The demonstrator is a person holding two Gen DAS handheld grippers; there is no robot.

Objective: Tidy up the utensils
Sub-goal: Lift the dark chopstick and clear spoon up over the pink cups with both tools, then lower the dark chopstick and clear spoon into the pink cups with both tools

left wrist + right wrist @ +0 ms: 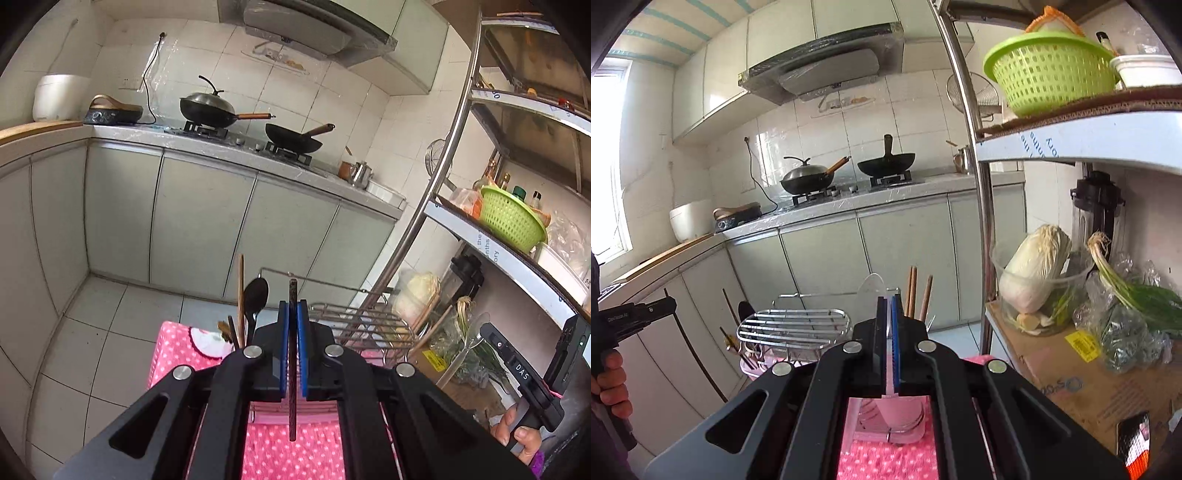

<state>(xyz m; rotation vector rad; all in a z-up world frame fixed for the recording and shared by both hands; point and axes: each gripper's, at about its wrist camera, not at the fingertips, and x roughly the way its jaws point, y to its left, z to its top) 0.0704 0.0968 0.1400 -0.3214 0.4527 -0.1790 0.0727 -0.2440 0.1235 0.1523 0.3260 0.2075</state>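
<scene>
My left gripper (pixel 292 314) is shut on a dark chopstick (pixel 293 413), held upright above the pink dotted table (pixel 291 458). Just left of it a black spoon (pixel 256 295), a wooden chopstick (pixel 241 295) and other utensils stand in a holder hidden behind the gripper. My right gripper (pixel 888 306) is shut on a clear plastic spoon (pixel 870 290), its bowl pointing up, above a pink utensil holder (pixel 901 410). Wooden chopsticks (pixel 913 291) stand just right of the gripper. The right gripper with the clear spoon (pixel 476 332) also shows in the left wrist view.
A metal wire dish rack (pixel 792 326) stands on the table; it also shows in the left wrist view (pixel 364 325). A steel shelf post (pixel 975 155) rises at the right with a green basket (pixel 1051 70), cabbage (pixel 1032 269) and greens. The stove counter with woks (pixel 212 109) is behind.
</scene>
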